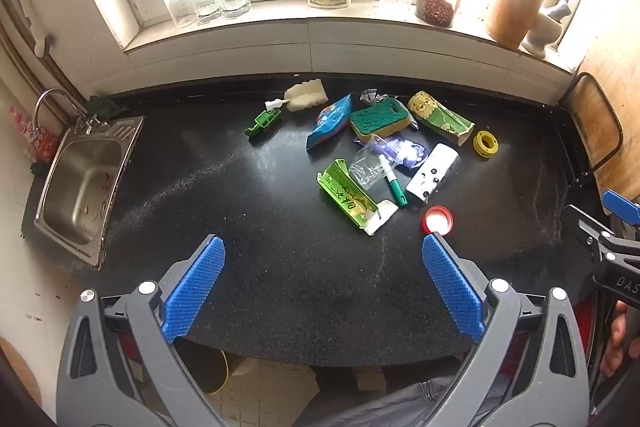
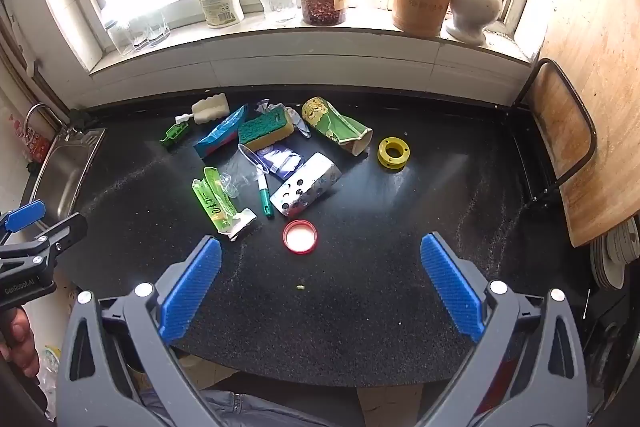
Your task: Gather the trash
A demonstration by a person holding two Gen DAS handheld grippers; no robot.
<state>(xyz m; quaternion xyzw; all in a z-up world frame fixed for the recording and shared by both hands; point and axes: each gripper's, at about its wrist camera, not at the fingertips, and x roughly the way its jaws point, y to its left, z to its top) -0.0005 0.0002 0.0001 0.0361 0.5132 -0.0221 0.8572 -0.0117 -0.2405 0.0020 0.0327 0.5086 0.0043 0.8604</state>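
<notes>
The black speckled bench (image 2: 360, 307) carries a loose heap of litter at its middle, toward the far side below the window sill. Largest of it, the flattened green carton (image 2: 218, 205) lies at the near left of the heap: light, creased card, best pinched across its flat body. The white perforated carton (image 2: 306, 189) just right of it looks equally light and crushable. The clear plastic wrapper (image 2: 240, 175) between them is flimsy and slippery (take a bunched fold, not an edge). Smallest, the red lid (image 2: 300, 236) sits nearest, stiff and shallow; grip across its rim. Left gripper (image 1: 324, 253) and right gripper (image 2: 320, 253) hover over the near bench, jaws spread wide, grasping nothing.
</notes>
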